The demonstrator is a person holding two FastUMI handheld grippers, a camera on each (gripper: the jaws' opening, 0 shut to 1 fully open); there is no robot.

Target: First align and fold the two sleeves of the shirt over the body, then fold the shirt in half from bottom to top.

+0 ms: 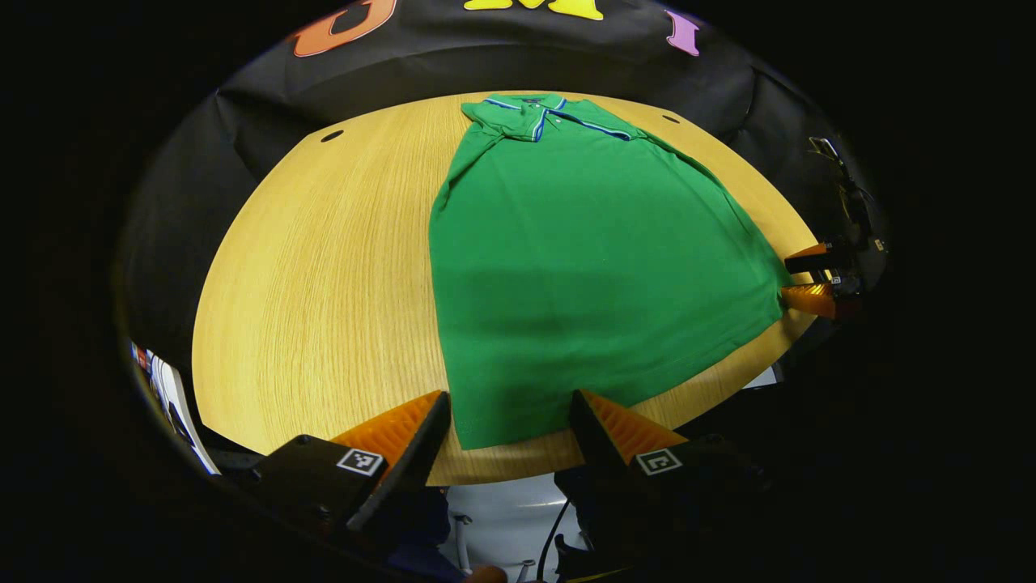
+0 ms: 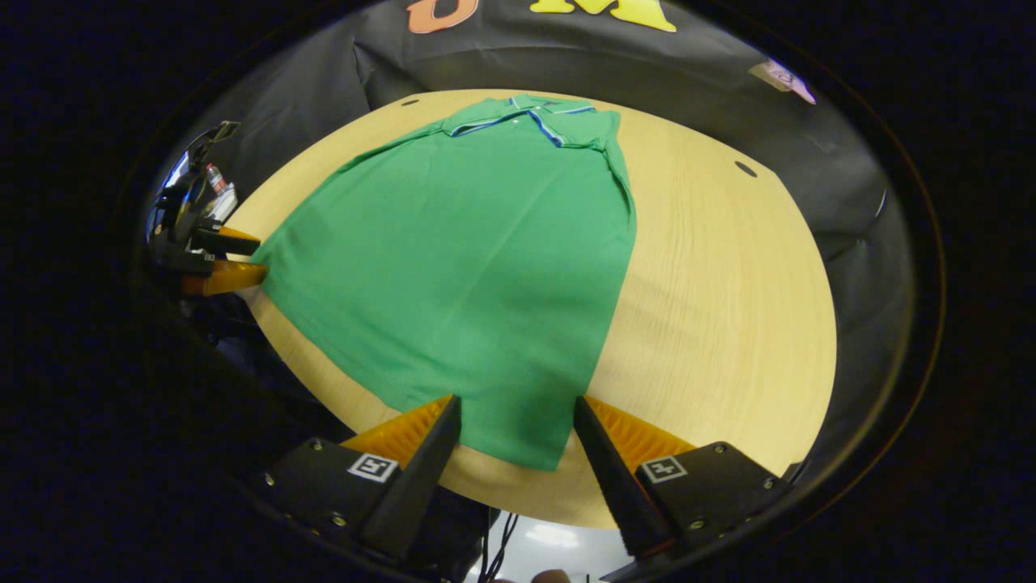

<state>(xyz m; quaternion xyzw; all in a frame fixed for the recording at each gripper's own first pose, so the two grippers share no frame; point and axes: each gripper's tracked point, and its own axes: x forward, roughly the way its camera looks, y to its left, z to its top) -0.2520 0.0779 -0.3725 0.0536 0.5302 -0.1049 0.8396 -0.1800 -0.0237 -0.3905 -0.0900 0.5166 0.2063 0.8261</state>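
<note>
While the green shirt (image 1: 591, 267) lies flat on the round wooden tabletop (image 1: 324, 283), we find its collar at the far end, toward the booth's black cloth wall, and its hem at the near edge of the tabletop. We note blue and white trim on the collar and along the button strip. Both sleeves appear already turned in, since the shirt's outline runs as plain straight sides from shoulders to hem.

We record the left hand-held gripper (image 1: 510, 421) at the shirt's near hem, at the corner that sits leftmost in the left gripper view. Its fingers are spread apart, one on each side of that corner, with cloth lying between them. We cannot tell whether either finger touches the fabric.

We record the right hand-held gripper (image 2: 518, 421) at the other hem corner of the shirt. Its fingers are likewise spread, straddling the corner, with cloth and a strip of bare tabletop showing between them. Neither finger is pressed onto the shirt.

In the left gripper view, the right hand-held gripper shows farther off at the shirt's hem corner by the tabletop rim, its fingers parted. In the right gripper view, the left hand-held gripper shows at the opposite corner of the shirt, also parted.

Two small dark holes (image 1: 332, 136) mark the tabletop beyond the shirt's shoulders.
</note>
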